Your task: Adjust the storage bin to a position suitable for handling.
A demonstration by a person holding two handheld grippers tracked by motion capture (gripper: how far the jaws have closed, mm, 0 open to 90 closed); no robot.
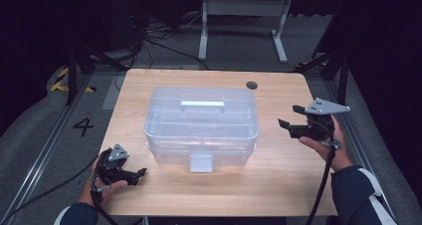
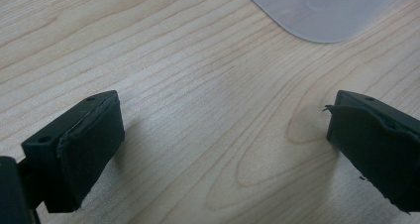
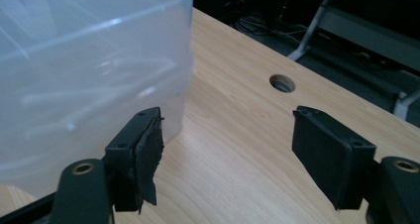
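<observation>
We're watching translucent plastic box [image 1: 201, 123], rounded corners, sitting on pale wood-grain table [image 1: 278, 185]. Right gripper [image 1: 287, 116] hovering beside box, jaws spread, empty. Left gripper [image 1: 141, 174] lying low, jaws spread, empty.

Box [image 1: 201, 123]: clear plastic, rectangular, rounded corners, lid on, flat handle [image 1: 202, 104] atop lid, front latch [image 1: 201, 163] down. Stands upright mid-table, between both grippers, touching neither. Lies left of right gripper [image 1: 293, 120], whose open jaws face its side wall [image 3: 74, 85]. Box corner [image 2: 322, 11] lies ahead of left gripper [image 2: 223, 149], apart.
</observation>
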